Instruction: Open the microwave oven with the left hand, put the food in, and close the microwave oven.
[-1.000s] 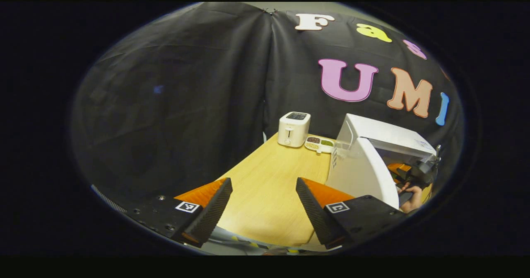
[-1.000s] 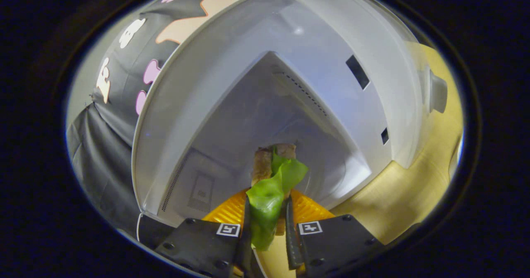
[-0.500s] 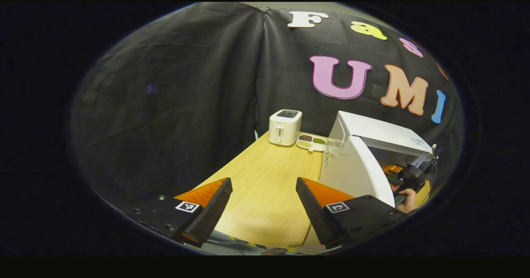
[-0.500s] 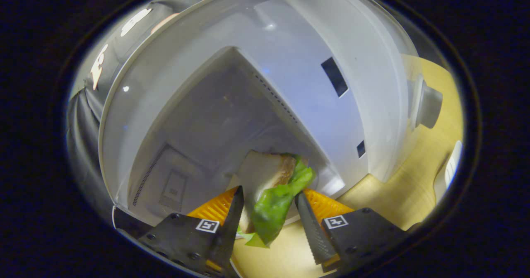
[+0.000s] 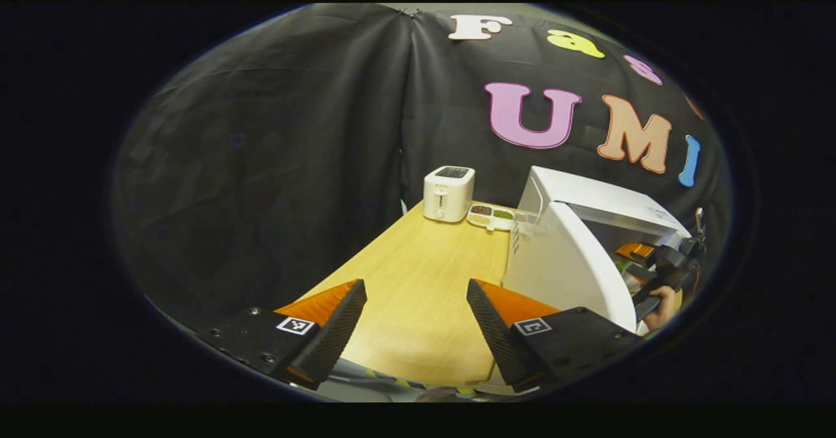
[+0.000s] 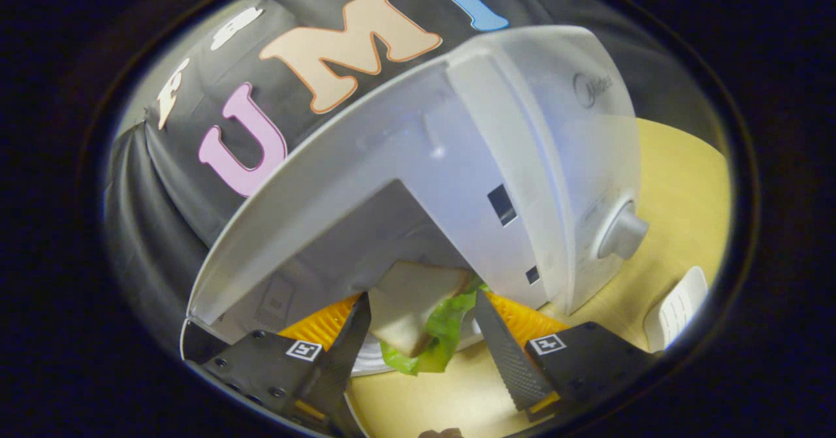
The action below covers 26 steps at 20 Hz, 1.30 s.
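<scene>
Right tongs point(image 6: 424, 346) backed off gaping, sandwich point(image 6: 411, 314) released, left tongs point(image 5: 417, 320) gaping empty, toaster point(image 5: 448, 193) behind.

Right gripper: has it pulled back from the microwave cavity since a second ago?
Yes. The right gripper has backed out of the microwave and opened; the sandwich sits loose between its fingers.

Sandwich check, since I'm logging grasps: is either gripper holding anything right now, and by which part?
Nothing is held. The right gripper is open, the sandwich lying between its spread fingers at the microwave opening. The left gripper is open above the table.
</scene>
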Motion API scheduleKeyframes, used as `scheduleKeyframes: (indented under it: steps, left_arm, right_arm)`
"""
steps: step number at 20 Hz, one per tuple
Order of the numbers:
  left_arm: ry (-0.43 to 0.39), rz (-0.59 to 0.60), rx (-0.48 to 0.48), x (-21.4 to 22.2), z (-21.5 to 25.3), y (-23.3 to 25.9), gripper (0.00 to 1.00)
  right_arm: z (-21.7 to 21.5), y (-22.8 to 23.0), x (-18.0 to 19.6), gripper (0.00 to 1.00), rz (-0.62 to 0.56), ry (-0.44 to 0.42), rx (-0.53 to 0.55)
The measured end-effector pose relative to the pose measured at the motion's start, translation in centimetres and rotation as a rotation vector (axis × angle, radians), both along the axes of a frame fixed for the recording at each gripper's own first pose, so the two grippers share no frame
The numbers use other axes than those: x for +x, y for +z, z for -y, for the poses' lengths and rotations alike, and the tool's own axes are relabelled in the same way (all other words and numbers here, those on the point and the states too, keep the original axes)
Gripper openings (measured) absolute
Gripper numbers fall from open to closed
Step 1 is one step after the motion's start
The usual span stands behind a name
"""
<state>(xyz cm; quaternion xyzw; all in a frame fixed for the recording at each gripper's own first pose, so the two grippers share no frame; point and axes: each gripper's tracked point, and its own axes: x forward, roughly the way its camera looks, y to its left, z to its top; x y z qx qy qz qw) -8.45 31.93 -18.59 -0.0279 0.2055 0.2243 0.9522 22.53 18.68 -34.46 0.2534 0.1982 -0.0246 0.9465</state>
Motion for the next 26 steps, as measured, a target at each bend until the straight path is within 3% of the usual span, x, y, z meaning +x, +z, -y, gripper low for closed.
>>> scheduleKeyframes:
  steps: [1,2,3,7,11,13,14,15,17,18,19,20,22,23,25,26]
  left_arm:
    - [-0.007,-0.001,-0.009,-0.1,0.2,-0.2,0.95]
    - [-0.014,-0.003,-0.016,-0.4,0.5,-0.4,0.90]
    - [-0.026,-0.009,-0.025,-0.5,0.8,-0.6,0.95]
    - [-0.066,-0.029,-0.044,-1.4,2.0,-1.6,0.83]
    - [-0.128,-0.079,-0.069,-2.2,3.7,-3.0,0.54]
    - [-0.147,-0.118,-0.071,-3.0,4.3,-4.1,0.29]
    - [-0.150,-0.129,-0.061,-3.0,4.4,-4.2,0.01]
    - [-0.155,-0.145,-0.055,-3.1,4.6,-4.4,0.00]
    - [-0.186,-0.161,-0.063,-3.4,5.7,-4.9,0.01]
    - [-0.204,-0.159,-0.065,-3.4,6.4,-4.7,0.00]
    - [-0.222,-0.158,-0.064,-3.4,7.0,-4.6,0.01]
    - [-0.240,-0.159,-0.061,-3.5,7.6,-4.6,0.00]
    - [-0.273,-0.167,-0.054,-3.7,8.7,-4.6,0.01]
    - [-0.289,-0.169,-0.048,-3.7,9.2,-4.7,0.01]
    - [-0.317,-0.183,-0.044,-3.7,10.3,-5.1,0.01]
    - [-0.324,-0.194,-0.046,-3.8,10.8,-5.3,0.01]
  right_arm:
    - [0.2,0.5,-0.7,0.99,0.007,0.007,-0.013]
    - [0.3,1.1,-1.3,0.90,0.015,0.015,-0.026]
    - [0.4,1.6,-2.1,0.99,0.019,0.025,-0.037]
    - [0.7,3.4,-6.1,0.99,0.023,0.088,-0.085]
    - [1.6,5.1,-10.3,0.99,0.009,0.143,-0.113]
    - [2.0,5.8,-12.0,0.99,0.008,0.161,-0.124]
    - [2.3,6.2,-12.9,0.99,0.003,0.171,-0.137]
    - [2.6,6.6,-13.6,0.90,0.003,0.181,-0.150]
    - [3.6,7.7,-14.9,0.90,0.013,0.179,-0.167]
    - [4.1,8.4,-15.4,0.99,0.020,0.174,-0.171]
    - [4.6,9.0,-15.9,0.99,0.028,0.168,-0.176]
    - [5.2,9.5,-16.3,0.91,0.037,0.162,-0.182]
    - [6.8,10.3,-16.9,0.90,0.046,0.146,-0.204]
    - [7.7,10.6,-17.2,0.99,0.049,0.137,-0.214]
    - [10.0,11.2,-17.4,0.99,0.055,0.109,-0.251]
    - [11.1,11.5,-17.5,0.90,0.058,0.098,-0.271]
